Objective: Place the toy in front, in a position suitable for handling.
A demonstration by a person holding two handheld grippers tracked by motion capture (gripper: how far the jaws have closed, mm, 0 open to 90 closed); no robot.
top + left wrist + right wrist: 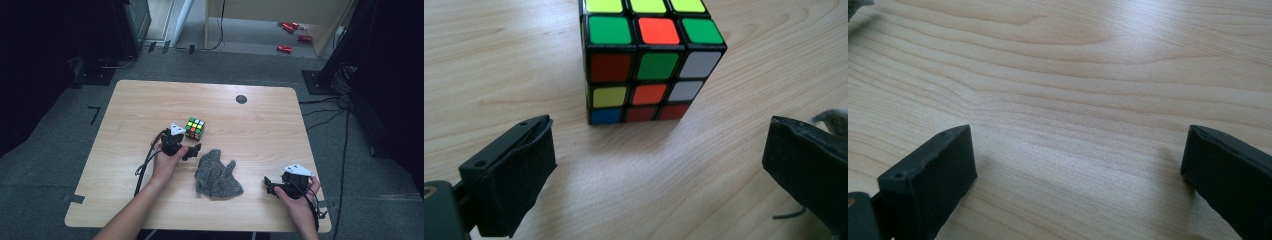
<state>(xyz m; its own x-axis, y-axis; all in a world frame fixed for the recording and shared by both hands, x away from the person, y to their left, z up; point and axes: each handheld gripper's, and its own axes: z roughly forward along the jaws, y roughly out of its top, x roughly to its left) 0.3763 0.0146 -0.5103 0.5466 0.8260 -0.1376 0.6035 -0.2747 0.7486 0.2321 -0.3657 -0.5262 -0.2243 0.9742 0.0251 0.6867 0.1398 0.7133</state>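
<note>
Jaws on both grippers spread wide, holding nothing. Left gripper (186, 149) sits mid-table, gripped by the left hand (167, 159), forearm coming in from the bottom edge and angling up toward the centre. Its grey plate points up. From the left gripper view, the two black jaws stand far apart low over the table (499, 60), with the cube (649, 60) ahead of them and roughly centred in the gap, not touched by either pad. Bare wood lies between jaws and cube.

Cube (195, 128) rests flat on the table (260, 125), just beyond and slightly right of the left gripper in the high view. Scrambled faces: green, red, white, yellow, orange and blue stickers show.

Grey cloth (216, 174), crumpled, lies near the cube on the person's side, just right of the left gripper; a fuzzy corner of it (831, 119) peeks past the right-hand jaw in the left gripper view. Whether that jaw touches it, cannot tell.

Right gripper (272, 186) is near the table's front right corner, held in the right hand (299, 197), well apart from cube, near the cloth. Its view shows open jaws over plain wood (1073, 100).

Small dark disc (241, 99) sits near the far edge.
</note>
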